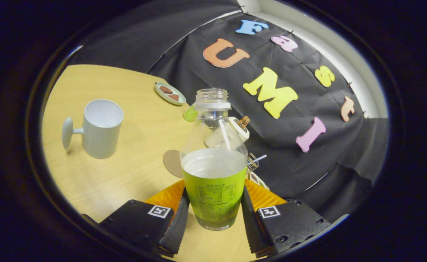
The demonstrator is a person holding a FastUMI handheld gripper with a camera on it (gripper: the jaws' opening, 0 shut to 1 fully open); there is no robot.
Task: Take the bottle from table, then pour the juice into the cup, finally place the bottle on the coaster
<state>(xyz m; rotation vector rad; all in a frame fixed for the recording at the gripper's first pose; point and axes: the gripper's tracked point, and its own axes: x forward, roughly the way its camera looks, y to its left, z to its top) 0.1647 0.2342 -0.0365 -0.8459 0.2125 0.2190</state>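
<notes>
A clear, uncapped bottle [213, 160] with a green label stands between the fingers, about half full of pale juice. My gripper [215, 205] is shut on its lower labelled part, one finger pressing on each side. A pale mug-shaped cup [101, 128] with a knob-ended handle stands on the wooden table [133, 109], beyond the fingers and to the left, and looks empty. A round brown coaster [172, 163] lies flat on the table just behind the bottle on its left side, partly hidden by it.
A small plate [170, 93] with brown pieces sits far back near the table's edge. Behind the bottle are a green item [190, 114], a white object [240, 128] with a clip and a small wire basket [252, 162], close to the black cloth wall.
</notes>
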